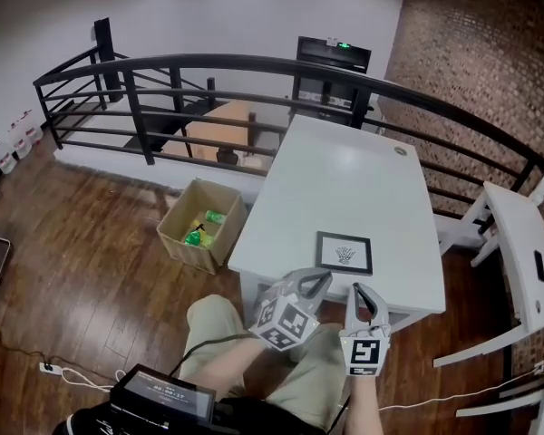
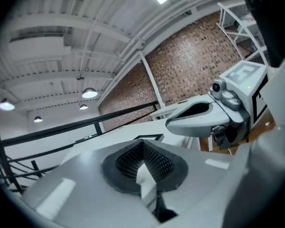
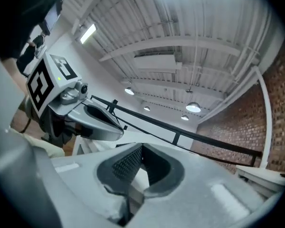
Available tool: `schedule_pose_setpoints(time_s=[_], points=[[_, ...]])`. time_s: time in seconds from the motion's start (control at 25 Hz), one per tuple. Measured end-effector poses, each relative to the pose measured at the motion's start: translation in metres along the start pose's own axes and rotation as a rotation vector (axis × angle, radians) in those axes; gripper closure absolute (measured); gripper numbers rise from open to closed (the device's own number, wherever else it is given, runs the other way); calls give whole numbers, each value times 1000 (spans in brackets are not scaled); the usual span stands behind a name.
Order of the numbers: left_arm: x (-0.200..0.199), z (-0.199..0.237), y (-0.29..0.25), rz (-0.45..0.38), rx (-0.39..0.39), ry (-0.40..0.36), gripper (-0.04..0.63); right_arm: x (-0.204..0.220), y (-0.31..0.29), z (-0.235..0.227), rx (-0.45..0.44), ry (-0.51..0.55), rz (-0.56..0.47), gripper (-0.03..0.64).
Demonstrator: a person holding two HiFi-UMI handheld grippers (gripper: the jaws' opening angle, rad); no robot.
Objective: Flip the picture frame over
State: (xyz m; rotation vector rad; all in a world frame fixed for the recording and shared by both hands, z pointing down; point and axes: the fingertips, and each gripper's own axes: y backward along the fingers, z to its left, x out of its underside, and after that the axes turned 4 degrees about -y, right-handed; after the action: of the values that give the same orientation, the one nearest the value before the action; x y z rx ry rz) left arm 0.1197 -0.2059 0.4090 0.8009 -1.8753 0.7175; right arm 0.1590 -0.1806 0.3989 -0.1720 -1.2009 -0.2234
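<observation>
Frame (image 1: 344,253) flat on desk (image 1: 344,170), lower centre, by the near edge. Left gripper (image 1: 319,280) and right gripper (image 1: 356,291) just below it, jaws together, empty. Box (image 1: 202,225) holding green things on floor at left; railing (image 1: 254,65) behind.

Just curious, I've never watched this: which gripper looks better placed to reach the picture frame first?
Left, narrowly. The left gripper, shut, has its tip just short of the near left corner of the picture frame. The right gripper, also shut, sits slightly farther back.
</observation>
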Motion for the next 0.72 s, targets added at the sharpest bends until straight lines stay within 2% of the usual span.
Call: schedule_pose_setpoints(time_s=[0.2, 0.32, 0.48, 0.72], points=[[-26, -15, 35, -85, 9, 113, 578, -21, 35, 17, -37, -121, -39, 624], [-27, -32, 56, -84, 19, 159, 578, -24, 59, 29, -48, -178, -45, 624], [-28, -52, 83, -84, 28, 229, 578, -29, 89, 47, -61, -204, -51, 624], [-43, -95, 116, -113, 72, 283, 579, -22, 148, 65, -58, -273, -25, 624]])
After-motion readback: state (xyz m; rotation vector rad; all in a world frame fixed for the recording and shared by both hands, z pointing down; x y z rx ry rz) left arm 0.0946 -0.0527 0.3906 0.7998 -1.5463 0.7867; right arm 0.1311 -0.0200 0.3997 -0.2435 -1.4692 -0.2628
